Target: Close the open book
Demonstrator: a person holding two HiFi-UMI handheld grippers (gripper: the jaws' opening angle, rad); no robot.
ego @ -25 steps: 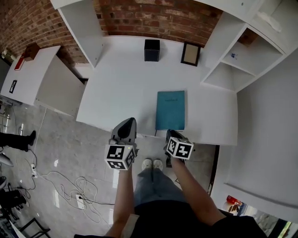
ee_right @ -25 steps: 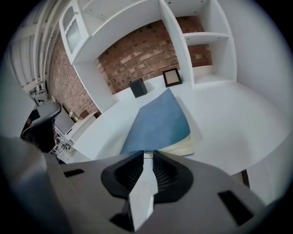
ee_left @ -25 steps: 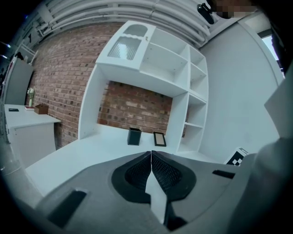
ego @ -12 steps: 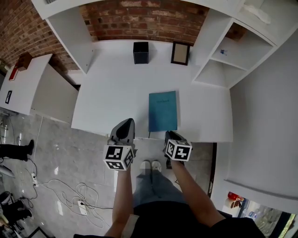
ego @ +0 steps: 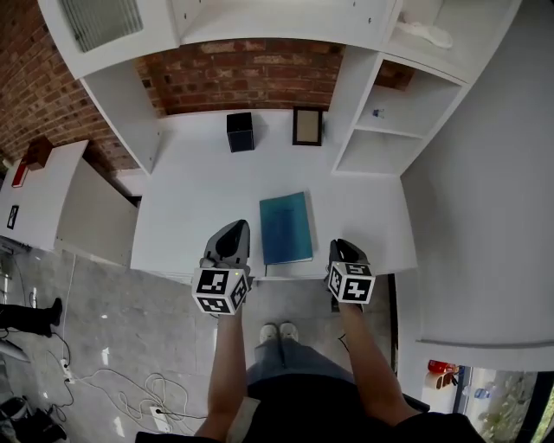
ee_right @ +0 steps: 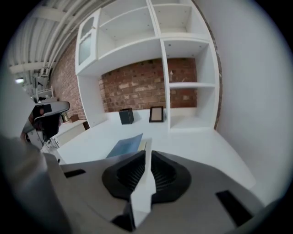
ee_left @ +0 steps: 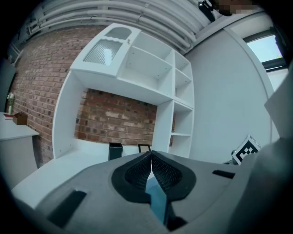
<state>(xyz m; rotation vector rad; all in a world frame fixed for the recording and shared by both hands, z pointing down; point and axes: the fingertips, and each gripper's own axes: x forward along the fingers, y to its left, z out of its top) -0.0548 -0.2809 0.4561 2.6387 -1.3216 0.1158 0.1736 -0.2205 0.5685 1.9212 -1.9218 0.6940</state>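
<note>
At the near edge of the desk [ego: 190,199], the left gripper [ego: 232,229] at 7 o'clock has its fingers pressed together, empty. The right gripper [ego: 344,248] at 5 o'clock is closing on nothing, a narrow gap showing. Between them lies the shut teal book [ego: 286,227]. At 12 o'clock stand a black box [ego: 240,131] and a picture frame [ego: 306,125].

Red brick wall [ego: 251,73] behind white desk [ego: 190,199]. White shelf unit [ego: 381,130] at desk's back R corner, cabinet [ego: 104,26] above back L. Grey tile floor [ego: 112,346]. White side table [ego: 52,190] far L. Plain white wall [ego: 485,173] R. Daylight thru window [ee_left: 274,50].
</note>
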